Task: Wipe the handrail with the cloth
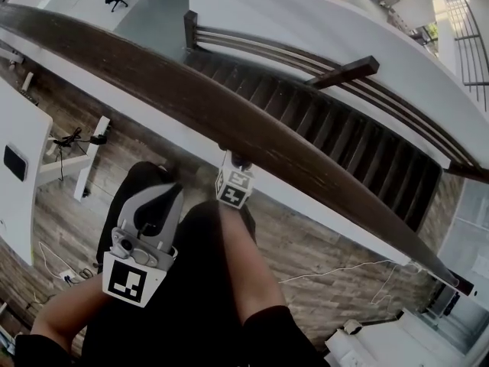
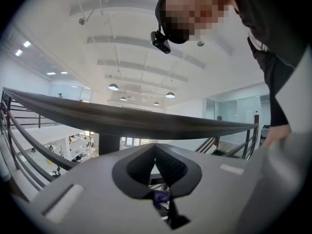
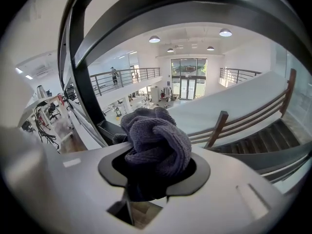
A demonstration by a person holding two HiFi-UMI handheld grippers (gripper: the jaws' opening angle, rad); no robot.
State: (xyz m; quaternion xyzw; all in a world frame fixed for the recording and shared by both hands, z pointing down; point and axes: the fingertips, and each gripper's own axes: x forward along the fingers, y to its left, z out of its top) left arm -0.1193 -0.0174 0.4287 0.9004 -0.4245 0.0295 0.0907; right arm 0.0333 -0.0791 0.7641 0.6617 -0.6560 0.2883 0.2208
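The dark wooden handrail (image 1: 229, 121) runs diagonally from upper left to lower right in the head view. My right gripper (image 3: 157, 172) is shut on a bunched grey-purple cloth (image 3: 156, 143). It points up at the underside of the handrail (image 3: 195, 6), just below it. In the head view only its marker cube (image 1: 234, 187) and a dark bit at the rail's near edge show; the jaws are hidden by the rail. My left gripper (image 1: 170, 196) hangs lower and to the left, away from the rail, with its jaws together on nothing. It too looks up at the handrail (image 2: 122, 118).
Beyond the rail, a staircase (image 1: 336, 128) with dark railing bars (image 1: 344, 71) drops to a lower floor. A white desk (image 1: 19, 167) and cables (image 1: 72, 140) lie on the wooden floor at left. The person's dark trousers (image 1: 206, 281) fill the bottom centre.
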